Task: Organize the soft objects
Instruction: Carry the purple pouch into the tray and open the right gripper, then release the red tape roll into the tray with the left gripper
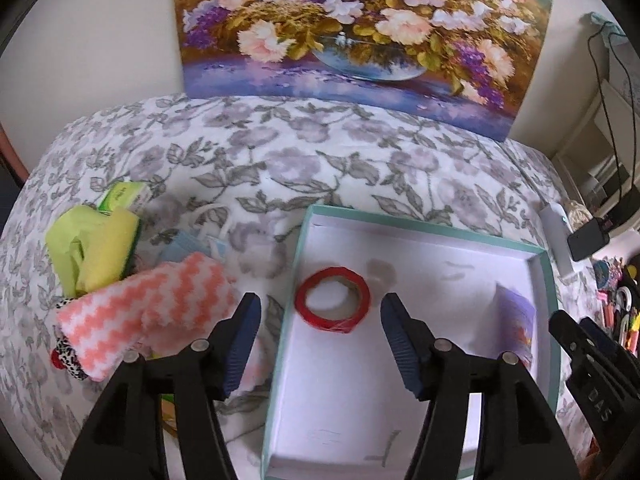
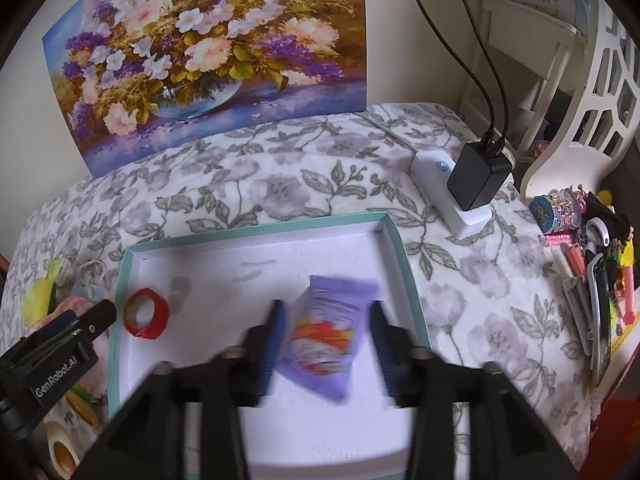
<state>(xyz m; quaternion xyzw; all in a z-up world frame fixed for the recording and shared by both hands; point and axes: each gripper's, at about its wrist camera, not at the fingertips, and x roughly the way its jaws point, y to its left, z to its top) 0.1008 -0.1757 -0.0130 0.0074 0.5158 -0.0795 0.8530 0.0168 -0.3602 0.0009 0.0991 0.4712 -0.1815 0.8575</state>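
Observation:
A shallow white box with a teal rim (image 1: 549,280) (image 2: 394,236) lies on the floral bedspread. Inside lie a red tape roll (image 1: 333,300) (image 2: 146,319) and a purple tissue packet (image 2: 326,336) (image 1: 518,324). My left gripper (image 1: 320,320) is open and empty, above the box's left edge near the tape roll. My right gripper (image 2: 326,332) is open, its fingers on either side of the purple packet without gripping it. Left of the box lies a pile: a pink-and-white zigzag cloth (image 1: 144,312), a yellow-green sponge (image 1: 96,252), a blue face mask (image 1: 192,244) and a green tissue pack (image 1: 124,196).
A flower painting (image 1: 360,32) leans on the wall behind the bed. A white power strip with a black charger (image 2: 468,184) sits at the right. Colourful stationery (image 2: 592,264) lies along the right edge. A white chair (image 2: 580,80) stands beyond.

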